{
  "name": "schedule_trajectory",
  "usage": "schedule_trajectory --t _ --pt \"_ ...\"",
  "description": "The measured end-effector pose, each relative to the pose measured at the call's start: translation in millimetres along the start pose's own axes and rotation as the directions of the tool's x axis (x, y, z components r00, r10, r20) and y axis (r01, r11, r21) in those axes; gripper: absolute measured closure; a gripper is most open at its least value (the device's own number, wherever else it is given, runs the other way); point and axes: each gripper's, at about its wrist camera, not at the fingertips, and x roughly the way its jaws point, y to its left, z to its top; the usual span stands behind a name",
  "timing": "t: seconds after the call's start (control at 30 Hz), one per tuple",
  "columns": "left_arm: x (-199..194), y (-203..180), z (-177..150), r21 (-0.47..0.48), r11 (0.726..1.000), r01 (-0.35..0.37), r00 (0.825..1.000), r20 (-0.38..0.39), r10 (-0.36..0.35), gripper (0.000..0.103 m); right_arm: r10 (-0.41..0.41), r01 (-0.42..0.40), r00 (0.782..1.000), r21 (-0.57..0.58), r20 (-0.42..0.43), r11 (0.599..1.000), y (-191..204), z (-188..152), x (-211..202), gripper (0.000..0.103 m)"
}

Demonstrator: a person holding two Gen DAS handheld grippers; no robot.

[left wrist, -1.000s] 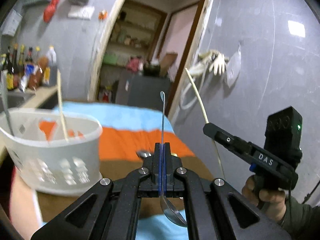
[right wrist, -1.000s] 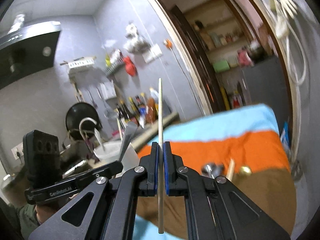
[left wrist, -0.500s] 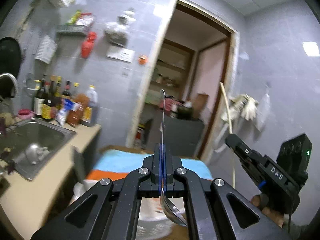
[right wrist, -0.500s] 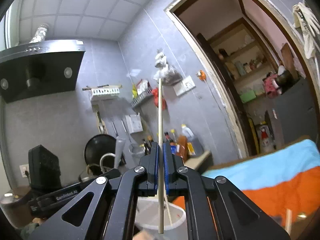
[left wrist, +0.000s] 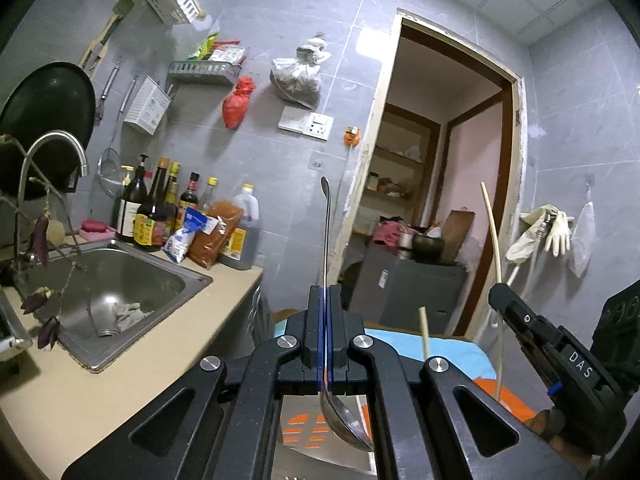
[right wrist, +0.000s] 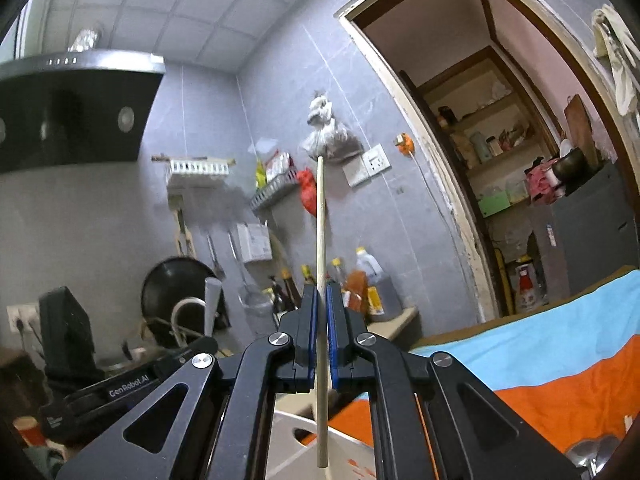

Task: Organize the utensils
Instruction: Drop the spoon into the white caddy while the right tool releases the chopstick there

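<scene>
My left gripper (left wrist: pixel 325 300) is shut on a metal spoon (left wrist: pixel 326 248), handle pointing up, bowl hanging below the fingers over the white utensil basket (left wrist: pixel 320 436). My right gripper (right wrist: pixel 321 300) is shut on a wooden chopstick (right wrist: pixel 320 240) held upright, its lower end just above the white basket's rim (right wrist: pixel 360 448). In the left wrist view the right gripper (left wrist: pixel 496 298) shows at the right with its chopstick (left wrist: pixel 494 240). Another chopstick (left wrist: pixel 423 332) stands in the basket. The left gripper's body (right wrist: pixel 132 380) shows at lower left of the right wrist view.
A steel sink (left wrist: pixel 120 280) with a tap (left wrist: pixel 52 152) sits left in a beige counter (left wrist: pixel 100 380). Sauce bottles (left wrist: pixel 168 208) line the wall. The table has a blue, orange and brown cloth (right wrist: pixel 560 360). More utensils (right wrist: pixel 588 452) lie on it at lower right.
Both grippers have tilted upward and risen over the basket, so the views now show walls and ceiling. The basket has dropped to the bottom edge. Both grips are unchanged.
</scene>
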Motion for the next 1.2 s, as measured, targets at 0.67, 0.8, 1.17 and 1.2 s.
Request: schedule_trajectory --t 0.67,0.8,1.17,1.2 --pt "-0.1 -8.2 -26.7 0.076 0.997 0.003 1.000 -0.011 -0.002 0.103 -0.007 -0.014 0.981 -0.105 -0.193 0.994 4.0 -27.5 8.2 0.100" --pt "-0.5 -7.8 -28.4 0.080 0.997 0.016 0.998 -0.070 -0.010 0.103 -0.005 -0.022 0.974 -0.115 -0.227 0.993 5.3 -27.1 7.5 0.099" --pt "-12.4 -3.7 -30.6 0.004 0.997 0.083 0.979 -0.189 -0.081 0.086 -0.013 -0.012 0.966 -0.093 -0.260 0.996 6.2 -19.4 -9.5 0.089" --pt "-15.1 -5.9 -29.0 0.002 0.996 0.088 0.979 -0.186 -0.086 0.083 -0.020 -0.004 0.967 -0.093 -0.254 0.996 6.1 -16.1 -14.5 0.082"
